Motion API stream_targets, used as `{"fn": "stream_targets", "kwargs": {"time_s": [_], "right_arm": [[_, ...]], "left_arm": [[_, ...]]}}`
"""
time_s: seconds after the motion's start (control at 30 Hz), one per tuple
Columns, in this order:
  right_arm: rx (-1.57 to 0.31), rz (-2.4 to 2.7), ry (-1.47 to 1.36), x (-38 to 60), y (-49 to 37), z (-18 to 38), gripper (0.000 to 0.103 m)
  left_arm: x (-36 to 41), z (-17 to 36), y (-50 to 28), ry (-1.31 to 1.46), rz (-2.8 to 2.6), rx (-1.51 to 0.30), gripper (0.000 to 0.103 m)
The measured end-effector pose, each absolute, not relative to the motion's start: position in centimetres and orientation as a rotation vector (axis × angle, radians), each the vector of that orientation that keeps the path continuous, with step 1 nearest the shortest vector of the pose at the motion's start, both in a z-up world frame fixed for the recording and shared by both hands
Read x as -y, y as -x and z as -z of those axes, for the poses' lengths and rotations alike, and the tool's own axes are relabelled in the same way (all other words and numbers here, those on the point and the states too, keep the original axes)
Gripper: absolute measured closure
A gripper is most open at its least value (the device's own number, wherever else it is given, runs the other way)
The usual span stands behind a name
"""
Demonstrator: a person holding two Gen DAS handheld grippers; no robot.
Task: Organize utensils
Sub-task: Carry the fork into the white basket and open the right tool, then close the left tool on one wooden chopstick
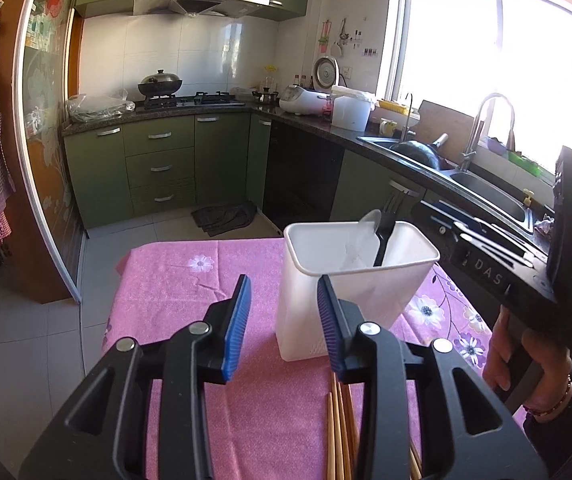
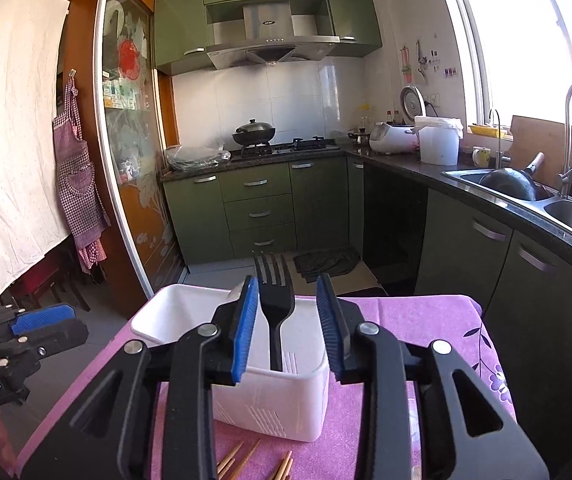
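- Chopsticks (image 1: 340, 432) lay on the pink table (image 1: 189, 292), under the left hand-held gripper (image 1: 283, 316); its jaws were apart, holding nothing.
- Right hand-held gripper (image 2: 288, 320) was released; fork (image 2: 275, 308) stood between its pads, untouched.
- Fork and clear spoon (image 1: 368, 226) stood upright in the white bin (image 1: 326, 276) on the table.

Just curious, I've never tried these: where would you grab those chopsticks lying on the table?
Probably across the middle of the chopsticks, coming from above. They lie flat on the pink cloth in front of the white bin, so only their sides offer a pinch.
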State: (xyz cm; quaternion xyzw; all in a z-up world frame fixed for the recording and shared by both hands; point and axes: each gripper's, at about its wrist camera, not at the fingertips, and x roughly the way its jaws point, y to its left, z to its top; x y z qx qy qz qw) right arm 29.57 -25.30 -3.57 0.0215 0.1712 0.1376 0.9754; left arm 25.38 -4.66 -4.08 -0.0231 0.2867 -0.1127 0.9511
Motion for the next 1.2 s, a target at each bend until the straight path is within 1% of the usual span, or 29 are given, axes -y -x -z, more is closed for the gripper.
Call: {"fn": "stream_targets", "kwargs": {"time_s": [0.1, 0.17, 0.23, 0.37, 0.43, 0.47, 0.5, 0.53, 0.67, 0.87, 0.97, 1.03, 1.17, 1.2], "right_arm": [[-0.332, -0.260, -0.076, 26.6, -27.2, 2.8, 0.071], [-0.378, -0.246, -0.084, 27.4, -25.8, 2.5, 0.069], [-0.487, -0.236, -0.089, 28.2, -24.7, 2.8, 0.064], [-0.776, -0.254, -0.065, 29.4, -23.7, 5.6, 0.063], [-0.872, -0.252, -0.048, 30.1, -23.0, 7.8, 0.063], [-0.908, -0.248, -0.042, 30.4, -22.8, 8.6, 0.064], [-0.934, -0.245, -0.041, 30.7, -22.5, 9.5, 0.064], [-0.952, -0.242, -0.038, 30.9, -22.3, 10.1, 0.064], [-0.984, -0.235, -0.050, 31.8, -21.8, 11.8, 0.064], [-1.013, -0.257, -0.070, 32.0, -22.3, 11.9, 0.064], [-1.022, -0.264, -0.061, 31.6, -22.5, 11.9, 0.064], [-1.037, -0.274, -0.053, 31.3, -22.6, 12.2, 0.064], [-1.073, -0.277, -0.038, 30.5, -23.1, 12.9, 0.064], [-1.079, -0.276, -0.032, 30.3, -23.2, 13.0, 0.064]], "left_arm": [[5.0, 4.9, -24.8, 0.039, 0.241, -0.647, 0.069], [5.4, 5.9, -24.5, 0.028, 0.243, -0.723, 0.065], [6.1, 7.3, -24.6, -0.003, 0.244, -0.828, 0.065], [7.0, 11.4, -24.8, -0.046, 0.268, -1.072, 0.065], [7.3, 13.4, -24.9, -0.054, 0.286, -1.168, 0.065], [7.5, 14.2, -25.0, -0.061, 0.292, -1.202, 0.067], [7.7, 14.9, -25.0, -0.065, 0.302, -1.230, 0.074], [7.9, 15.6, -25.1, -0.068, 0.310, -1.257, 0.077], [8.3, 17.1, -25.7, -0.065, 0.317, -1.311, 0.077], [9.0, 17.5, -26.0, -0.101, 0.315, -1.341, 0.078], [9.4, 17.7, -26.1, -0.133, 0.316, -1.351, 0.079], [10.0, 17.7, -26.4, -0.151, 0.322, -1.357, 0.083], [11.5, 18.1, -26.2, -0.215, 0.325, -1.352, 0.084], [11.8, 18.2, -26.2, -0.236, 0.323, -1.345, 0.087]]}}
